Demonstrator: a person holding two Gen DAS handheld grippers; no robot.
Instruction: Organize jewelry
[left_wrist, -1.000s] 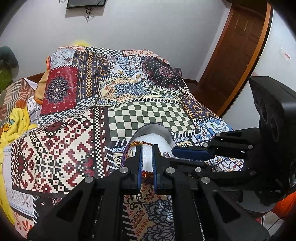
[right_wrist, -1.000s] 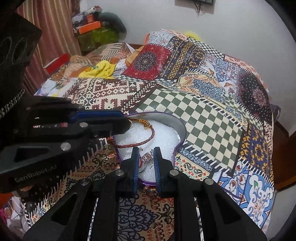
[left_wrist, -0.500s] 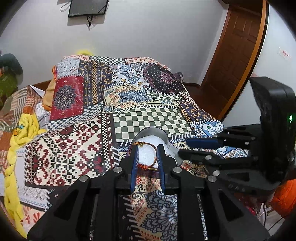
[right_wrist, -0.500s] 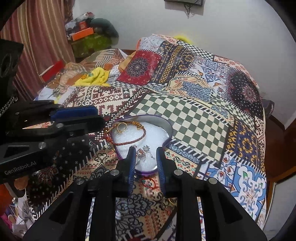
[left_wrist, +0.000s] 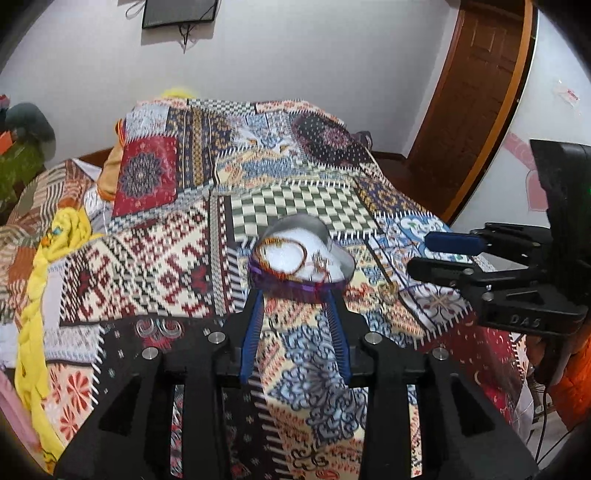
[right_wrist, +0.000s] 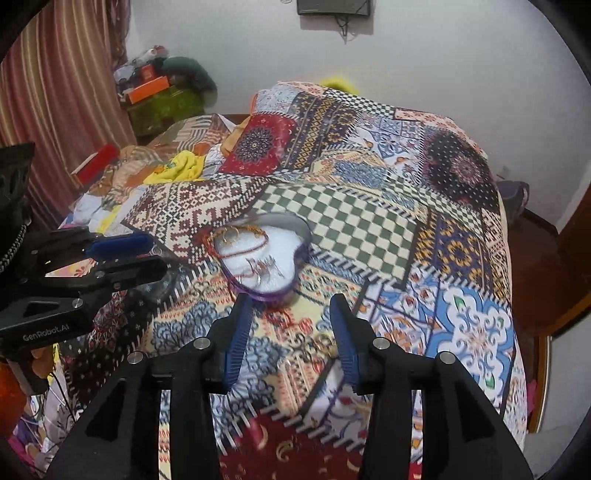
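Observation:
A purple heart-shaped tin (left_wrist: 295, 286) (right_wrist: 264, 293) with white lining lies on the patterned bedspread. It holds a red beaded bracelet (left_wrist: 299, 258) (right_wrist: 243, 251), gold rings (right_wrist: 231, 236) and small silver pieces (right_wrist: 264, 267). My left gripper (left_wrist: 293, 295) is open and empty, just short of the tin's near rim. My right gripper (right_wrist: 290, 301) is open and empty, also short of the tin. Gold rings (right_wrist: 323, 343) lie loose on the bedspread between the right fingers. Each gripper shows in the other's view (left_wrist: 443, 254) (right_wrist: 125, 254).
The patchwork bedspread (left_wrist: 295, 206) covers the bed. Clear bangles (left_wrist: 159, 326) lie on it at the left. A yellow cloth (left_wrist: 48, 280) runs along the left edge. A wooden door (left_wrist: 476, 92) stands at the right, clutter and curtains (right_wrist: 59, 92) at the far left.
Both grippers have opened wide and pulled back and up from the tin. The bracelet and silver pieces they held at the tin now lie inside it.

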